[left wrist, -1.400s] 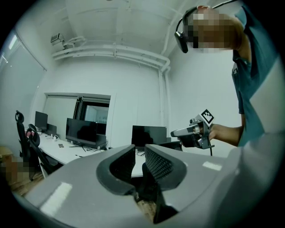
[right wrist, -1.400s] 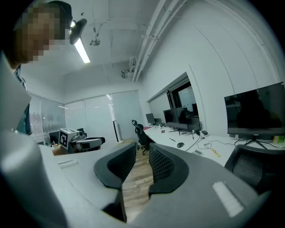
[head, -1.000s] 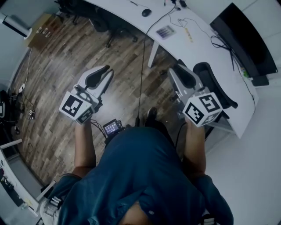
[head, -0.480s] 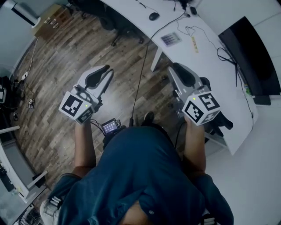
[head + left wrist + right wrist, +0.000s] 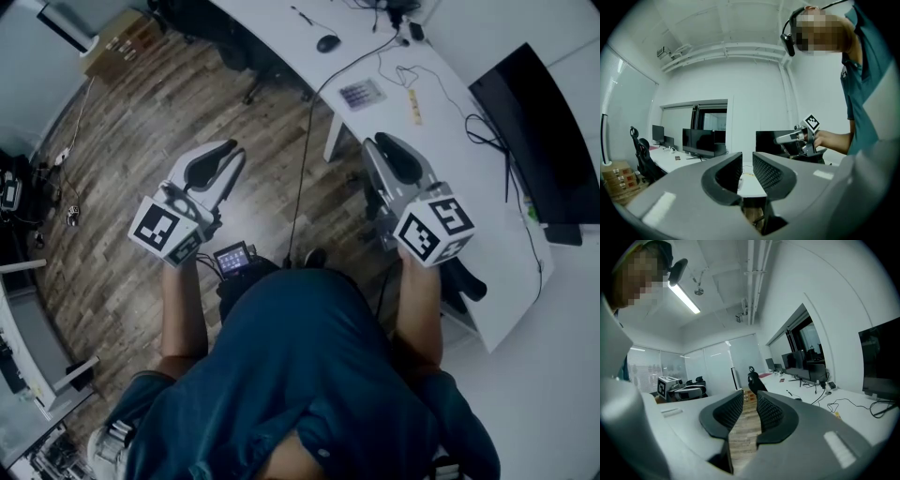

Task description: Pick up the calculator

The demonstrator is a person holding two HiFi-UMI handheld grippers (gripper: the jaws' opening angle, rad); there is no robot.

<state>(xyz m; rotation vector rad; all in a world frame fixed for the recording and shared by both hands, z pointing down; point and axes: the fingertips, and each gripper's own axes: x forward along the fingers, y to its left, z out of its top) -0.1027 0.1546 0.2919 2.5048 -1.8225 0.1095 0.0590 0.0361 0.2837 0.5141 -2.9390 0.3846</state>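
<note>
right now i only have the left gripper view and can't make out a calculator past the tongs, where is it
observer: in the head view the small flat grey rectangular calculator lies on the long white desk, ahead of both grippers.
operator: which gripper is closer to it
observer: the right gripper; in the head view it shows nearer the calculator than the left gripper does.
operator: are the right tongs empty
observer: yes, the right gripper view shows them close together with only wooden floor showing through the gap.
</note>
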